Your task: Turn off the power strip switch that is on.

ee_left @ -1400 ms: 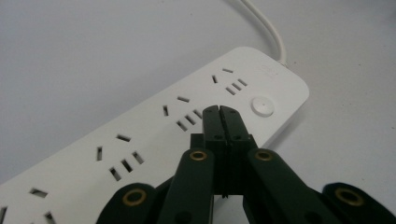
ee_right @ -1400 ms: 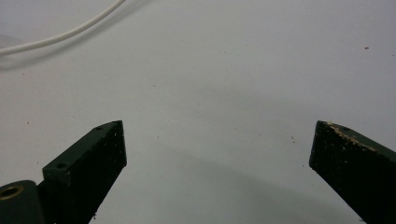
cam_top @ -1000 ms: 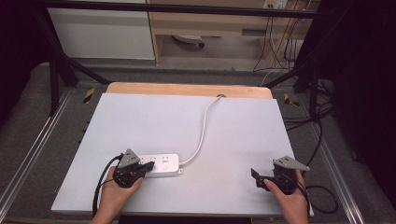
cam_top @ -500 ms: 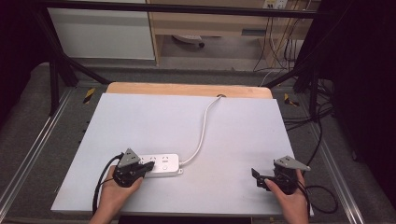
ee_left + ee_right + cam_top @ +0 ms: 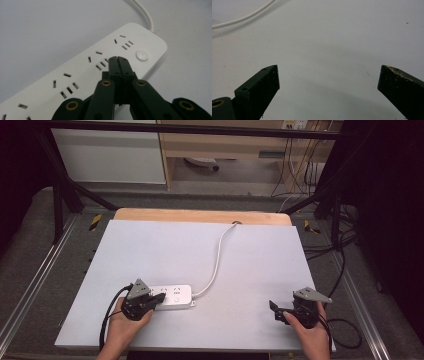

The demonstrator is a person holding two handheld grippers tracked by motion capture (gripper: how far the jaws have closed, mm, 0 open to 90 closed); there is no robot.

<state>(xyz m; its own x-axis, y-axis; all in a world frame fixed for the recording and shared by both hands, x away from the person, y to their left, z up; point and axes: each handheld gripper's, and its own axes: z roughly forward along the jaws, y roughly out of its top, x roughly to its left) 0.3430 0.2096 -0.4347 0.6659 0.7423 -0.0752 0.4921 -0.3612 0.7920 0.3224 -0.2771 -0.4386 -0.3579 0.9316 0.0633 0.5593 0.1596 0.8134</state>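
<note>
A white power strip [image 5: 172, 296] lies near the front left of the white table top [image 5: 210, 255], and its white cable [image 5: 216, 262] runs back to a hole at the far edge. My left gripper [image 5: 154, 301] is shut, with nothing between its jaws. Its closed tips [image 5: 117, 59] hover over the power strip [image 5: 82, 75], between a socket and the round switch button [image 5: 142, 55]. My right gripper [image 5: 274, 309] rests at the front right of the table with its jaws wide open [image 5: 328, 80] over bare table surface, nothing between them.
The cable [image 5: 244, 16] crosses the far left corner of the right gripper view. A wooden board edge [image 5: 200, 215] shows behind the table top. Metal frame rails [image 5: 30, 285] run along both sides, and loose black cables [image 5: 345, 325] lie on the floor at the right.
</note>
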